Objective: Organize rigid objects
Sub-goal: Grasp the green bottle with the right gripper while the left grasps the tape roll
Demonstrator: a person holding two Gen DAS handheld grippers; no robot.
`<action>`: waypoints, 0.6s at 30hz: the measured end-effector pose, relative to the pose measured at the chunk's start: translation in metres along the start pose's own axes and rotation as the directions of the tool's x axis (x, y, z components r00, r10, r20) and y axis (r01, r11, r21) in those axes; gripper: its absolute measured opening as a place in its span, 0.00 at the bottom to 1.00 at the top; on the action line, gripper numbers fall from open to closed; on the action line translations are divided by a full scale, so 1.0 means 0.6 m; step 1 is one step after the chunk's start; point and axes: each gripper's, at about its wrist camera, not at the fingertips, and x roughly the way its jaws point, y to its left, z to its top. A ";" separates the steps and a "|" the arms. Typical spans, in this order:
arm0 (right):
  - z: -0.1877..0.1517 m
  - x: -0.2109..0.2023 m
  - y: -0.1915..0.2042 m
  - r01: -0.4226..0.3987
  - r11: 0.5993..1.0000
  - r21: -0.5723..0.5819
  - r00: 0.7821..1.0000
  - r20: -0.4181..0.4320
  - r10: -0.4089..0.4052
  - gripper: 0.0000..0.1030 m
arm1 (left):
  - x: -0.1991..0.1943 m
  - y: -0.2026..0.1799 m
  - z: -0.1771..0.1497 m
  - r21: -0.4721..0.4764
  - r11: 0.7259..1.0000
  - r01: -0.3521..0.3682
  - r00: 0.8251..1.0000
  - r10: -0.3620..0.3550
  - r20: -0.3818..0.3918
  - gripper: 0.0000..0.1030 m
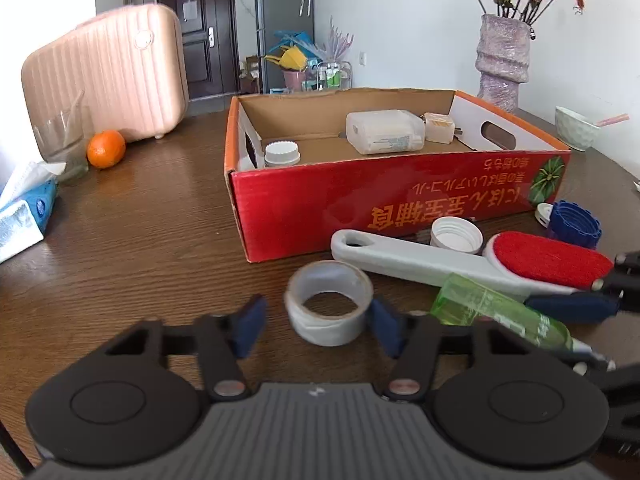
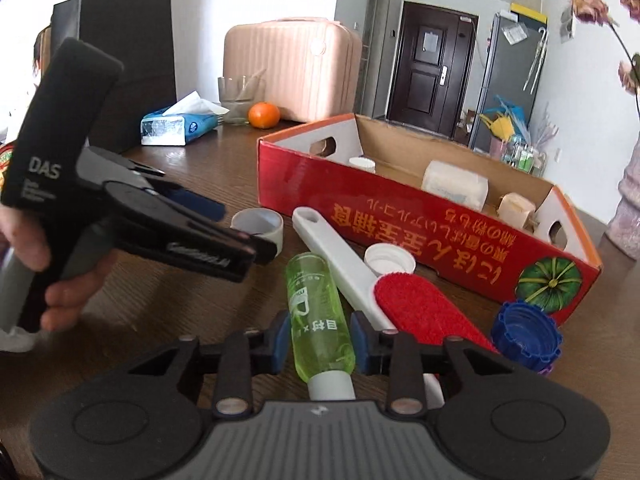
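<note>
Two hand-held grippers work a cluttered wooden counter (image 1: 160, 216) beside an open red cardboard box (image 1: 360, 200), where loose household items await sorting. The left gripper (image 1: 316, 320) straddles a roll of clear tape (image 1: 330, 304) lying flat; its right blue pad touches the roll's wall while the left pad stands just clear, so the jaws are apart around the roll, not yet clamped. The right gripper (image 2: 320, 340) is closed on a green translucent bottle (image 2: 318, 312), pads pressing both sides of its body near the white cap end, a hold that looks suited to lifting it lengthwise. The bottle lies against the white handle of a lint brush (image 2: 340, 264) with a red pad, and a white cap (image 2: 390, 260) and a blue cap (image 2: 526, 334) sit just beside the box's front wall.

The box already holds a white-lidded jar (image 1: 282, 154), a clear plastic container (image 1: 384, 132) and a small tan item (image 1: 438, 128), suggesting it is the collecting place. Its front panel carries yellow East Asian lettering, printed upside down from this side, next to a green pumpkin picture. The bottle's label shows characters too curved to read fully. In the right wrist view a hand (image 2: 60, 280) grips the left tool, whose black housing reads "DAS". An orange (image 1: 106, 148), a tissue pack (image 2: 180, 124) and a pink suitcase (image 1: 108, 72) stand well apart at the far edge.
</note>
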 end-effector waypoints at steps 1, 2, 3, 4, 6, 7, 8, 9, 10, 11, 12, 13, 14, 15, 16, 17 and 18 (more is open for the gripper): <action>-0.001 0.007 -0.001 -0.006 1.000 0.010 1.000 -0.008 0.006 0.32 | 0.003 0.001 -0.001 -0.015 1.000 0.007 1.000 -0.007 -0.004 0.43; -0.002 0.015 0.000 -0.009 1.000 0.014 1.000 -0.016 0.009 0.32 | 0.001 0.001 -0.002 -0.026 1.000 0.010 1.000 -0.010 0.003 0.43; -0.004 0.019 0.001 -0.012 1.000 0.022 1.000 -0.008 0.012 0.32 | -0.002 0.001 -0.005 -0.032 0.999 0.011 1.000 -0.011 0.005 0.43; -0.002 0.023 0.004 -0.015 0.999 0.030 1.000 -0.008 0.016 0.30 | -0.007 0.000 -0.007 -0.035 0.999 0.015 1.000 -0.015 0.006 0.42; 0.002 0.025 0.010 -0.018 1.000 0.025 1.000 -0.008 0.018 0.30 | -0.023 0.001 -0.015 -0.054 0.998 0.020 1.000 -0.020 0.010 0.42; 0.002 0.025 0.013 -0.014 1.000 0.025 1.000 -0.006 0.014 0.29 | -0.035 0.003 -0.020 -0.072 0.997 0.020 1.000 -0.019 0.013 0.42; 0.000 0.024 0.016 -0.009 1.000 0.026 1.000 -0.002 0.009 0.29 | -0.048 0.005 -0.025 -0.091 0.996 0.021 1.000 -0.019 0.019 0.42; -0.002 0.021 0.020 -0.005 1.000 0.024 1.000 -0.002 0.005 0.29 | -0.063 0.008 -0.031 -0.108 0.994 0.022 0.999 -0.020 0.026 0.42; -0.004 0.016 0.022 -0.006 1.000 0.026 1.000 -0.003 0.006 0.29 | -0.078 0.011 -0.038 -0.122 0.992 0.021 0.999 -0.017 0.032 0.42; -0.008 0.010 0.024 -0.009 0.999 0.034 1.000 -0.001 0.009 0.29 | -0.093 0.012 -0.046 -0.131 0.991 0.017 0.999 -0.012 0.038 0.42; -0.012 0.001 0.026 -0.009 0.999 0.043 1.000 0.001 0.009 0.29 | -0.108 0.014 -0.054 -0.133 0.991 0.011 0.999 -0.005 0.045 0.42; -0.017 -0.010 0.030 -0.007 0.999 0.049 1.000 0.006 0.007 0.29 | -0.123 0.016 -0.064 -0.132 0.991 0.001 0.999 0.006 0.049 0.42; -0.024 -0.020 0.034 -0.005 0.998 0.056 1.000 0.007 0.005 0.29 | -0.137 0.017 -0.072 -0.135 0.991 -0.013 0.999 0.020 0.049 0.42; -0.031 -0.033 0.039 -0.005 0.998 0.065 1.000 0.008 0.004 0.29 | -0.149 0.018 -0.082 -0.139 0.990 -0.023 0.998 0.030 0.048 0.42; -0.039 -0.046 0.044 -0.003 0.997 0.074 1.000 0.007 0.003 0.29 | -0.161 0.019 -0.091 -0.142 0.990 -0.024 0.998 0.031 0.047 0.42; -0.047 -0.058 0.049 0.000 0.997 0.081 1.000 0.009 -0.001 0.29 | -0.171 0.020 -0.099 -0.147 0.989 -0.025 0.999 0.031 0.045 0.42; -0.054 -0.071 0.053 0.006 0.996 0.090 1.000 0.012 -0.007 0.29 | -0.181 0.020 -0.106 -0.154 0.988 -0.026 0.998 0.033 0.043 0.42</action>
